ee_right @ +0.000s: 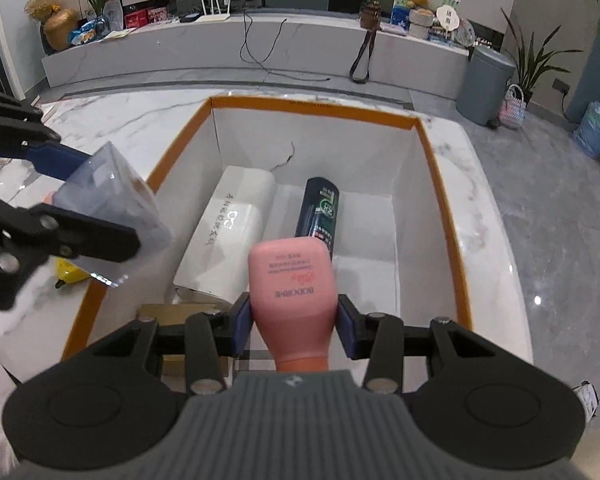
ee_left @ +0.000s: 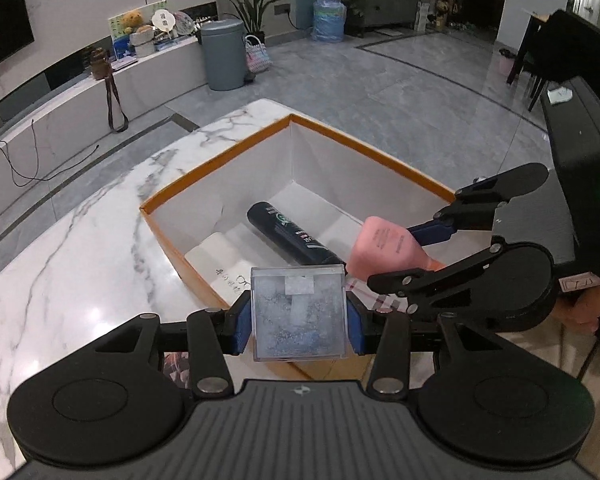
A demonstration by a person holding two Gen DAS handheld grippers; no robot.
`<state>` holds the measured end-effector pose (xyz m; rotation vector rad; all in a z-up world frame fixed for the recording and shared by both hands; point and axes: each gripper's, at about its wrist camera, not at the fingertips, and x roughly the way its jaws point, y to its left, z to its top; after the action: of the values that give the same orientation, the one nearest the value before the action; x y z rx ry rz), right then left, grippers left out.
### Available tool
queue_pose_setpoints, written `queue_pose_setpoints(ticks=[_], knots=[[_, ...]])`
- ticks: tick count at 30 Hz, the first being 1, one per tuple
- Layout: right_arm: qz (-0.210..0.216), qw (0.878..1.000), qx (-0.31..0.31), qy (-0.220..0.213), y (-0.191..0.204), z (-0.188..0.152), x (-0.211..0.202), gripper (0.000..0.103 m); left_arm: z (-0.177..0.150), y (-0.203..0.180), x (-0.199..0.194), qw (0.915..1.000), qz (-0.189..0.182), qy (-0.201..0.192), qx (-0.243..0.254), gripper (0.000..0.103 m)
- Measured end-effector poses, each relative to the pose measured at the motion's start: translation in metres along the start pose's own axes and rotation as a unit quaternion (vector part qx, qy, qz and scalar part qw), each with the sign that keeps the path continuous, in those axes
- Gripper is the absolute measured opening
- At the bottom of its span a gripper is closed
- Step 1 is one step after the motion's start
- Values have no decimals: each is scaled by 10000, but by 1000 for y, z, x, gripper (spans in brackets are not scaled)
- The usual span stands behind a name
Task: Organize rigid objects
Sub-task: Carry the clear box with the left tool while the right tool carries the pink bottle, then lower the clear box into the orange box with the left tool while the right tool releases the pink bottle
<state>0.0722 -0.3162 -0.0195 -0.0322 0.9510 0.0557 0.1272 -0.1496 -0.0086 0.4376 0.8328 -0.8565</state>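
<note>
An orange-rimmed white box [ee_left: 220, 156] [ee_right: 312, 105] stands on the marble table. Inside it lie a dark bottle [ee_left: 288, 236] [ee_right: 320, 210] and a white case [ee_right: 232, 236] [ee_left: 216, 256]. My left gripper [ee_left: 299, 316] is shut on a clear plastic box [ee_left: 299, 312] [ee_right: 112, 200], held above the box's near rim. My right gripper [ee_right: 294, 330] is shut on a pink bottle [ee_right: 292, 292] [ee_left: 384, 246], held cap-end toward the camera over the box's near end. Both grippers hover side by side over the box.
A yellow item [ee_right: 70, 274] lies on the table beside the box's left wall. Past the table's far edge are a grey bin [ee_left: 223, 54] [ee_right: 488, 86], a low marble shelf [ee_right: 220, 48] with clutter, plants and a water jug [ee_left: 329, 18]. A hand [ee_left: 588, 308] holds the right gripper.
</note>
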Motion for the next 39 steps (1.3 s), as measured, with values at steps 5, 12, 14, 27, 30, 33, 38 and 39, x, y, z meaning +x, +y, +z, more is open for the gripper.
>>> queue_pose_setpoints(ticks=[5,12,14,27,30,33,38,39], knots=[[-37,9999,-39,88,-1,11,16,44,9,4,14,9999,39,33,-93,52],[168,9997,-96,169,8,31,38,44,21,22,20,9989,234,-38,-414,52],[205,9995,-116,191,12,37,46,44,22,28,22,9984,283,-23,-495,52],[395,9978,336,418,7,47,80,47,31,33,39,9985,284,20,-469,52],[347,9985,288,318,6,45,76,46,32,33,44,9981,249,66,-560,52],[335,9985,364,246,2,42,68,45,32,34,50,9977,262,125,-620,52],[-196,9983,553,-52,-11,36,54,48,33,37,58,9965,342,183,-743,52],[-241,9976,650,-46,-16,35,54,48,34,37,60,9963,349,197,-765,52]])
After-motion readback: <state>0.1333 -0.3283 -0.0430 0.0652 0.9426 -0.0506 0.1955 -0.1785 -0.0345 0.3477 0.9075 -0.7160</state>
